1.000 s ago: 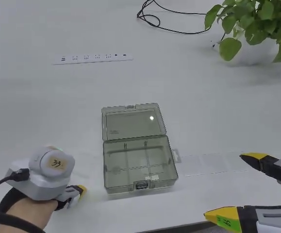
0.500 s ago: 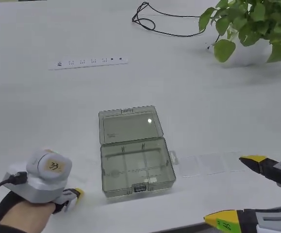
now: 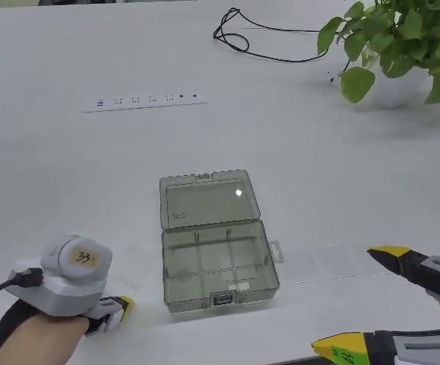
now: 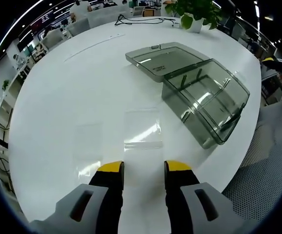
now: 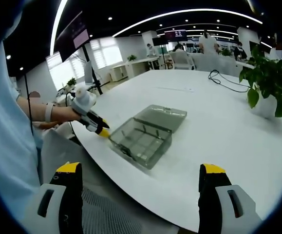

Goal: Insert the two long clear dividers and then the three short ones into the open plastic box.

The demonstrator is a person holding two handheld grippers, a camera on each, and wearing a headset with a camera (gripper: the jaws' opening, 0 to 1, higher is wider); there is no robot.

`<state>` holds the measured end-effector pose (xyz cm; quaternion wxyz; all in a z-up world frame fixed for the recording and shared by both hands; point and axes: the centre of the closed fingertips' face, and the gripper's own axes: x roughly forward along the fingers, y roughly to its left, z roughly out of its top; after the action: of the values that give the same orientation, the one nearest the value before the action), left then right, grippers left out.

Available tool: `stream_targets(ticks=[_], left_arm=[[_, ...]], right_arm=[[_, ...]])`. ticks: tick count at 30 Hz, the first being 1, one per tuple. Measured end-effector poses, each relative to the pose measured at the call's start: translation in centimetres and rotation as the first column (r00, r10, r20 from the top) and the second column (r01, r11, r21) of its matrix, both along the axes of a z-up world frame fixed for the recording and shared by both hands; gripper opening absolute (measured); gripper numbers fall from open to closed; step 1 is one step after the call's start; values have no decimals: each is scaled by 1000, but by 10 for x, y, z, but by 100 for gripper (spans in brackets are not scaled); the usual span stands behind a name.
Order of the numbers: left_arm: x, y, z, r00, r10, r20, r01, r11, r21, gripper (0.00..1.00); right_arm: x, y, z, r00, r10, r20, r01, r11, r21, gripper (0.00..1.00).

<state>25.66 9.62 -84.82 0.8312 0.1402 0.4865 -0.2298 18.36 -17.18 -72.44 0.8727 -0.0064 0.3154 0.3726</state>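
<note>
The smoky clear plastic box [image 3: 216, 265] lies open in the middle of the white table, its lid [image 3: 208, 198] folded back flat. Thin lines inside look like dividers, though I cannot tell for sure. Clear flat dividers [image 3: 322, 261] lie just right of the box. My right gripper [image 3: 364, 303] hovers at the lower right, jaws wide open and empty; its own view shows the box [image 5: 141, 140] ahead. My left gripper [image 3: 122, 306] rests low at the left. In its view the left gripper [image 4: 144, 168] is open above two clear short dividers [image 4: 141, 127], with the box [image 4: 204, 97] beyond.
A white power strip [image 3: 144, 100] lies at the back left, and a black cable [image 3: 265, 38] loops at the back. A potted plant [image 3: 402, 38] stands at the back right. The table's front edge runs just under both grippers.
The head camera has shifted slightly. The right gripper's upper tip has edged a little left toward the clear dividers. The box and the left gripper stay put.
</note>
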Motion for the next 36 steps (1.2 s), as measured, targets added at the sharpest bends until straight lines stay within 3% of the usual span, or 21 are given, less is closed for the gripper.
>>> stream_targets(ticks=[17,27,36], left_arm=[[0,4,4,998,60,17,-59,997,-57,30],[1,5,7,997,66,25,-64,996,-64,30],[8,3,28,994,79,77,-71,992,-100,30]], right_arm=[[3,12,-4,999,32,-12,-32,999,11,100],[3,14,-3,999,39,-11,-39,999,13,100],[8,21,0,1000,20,-5,-20,999,35,100]])
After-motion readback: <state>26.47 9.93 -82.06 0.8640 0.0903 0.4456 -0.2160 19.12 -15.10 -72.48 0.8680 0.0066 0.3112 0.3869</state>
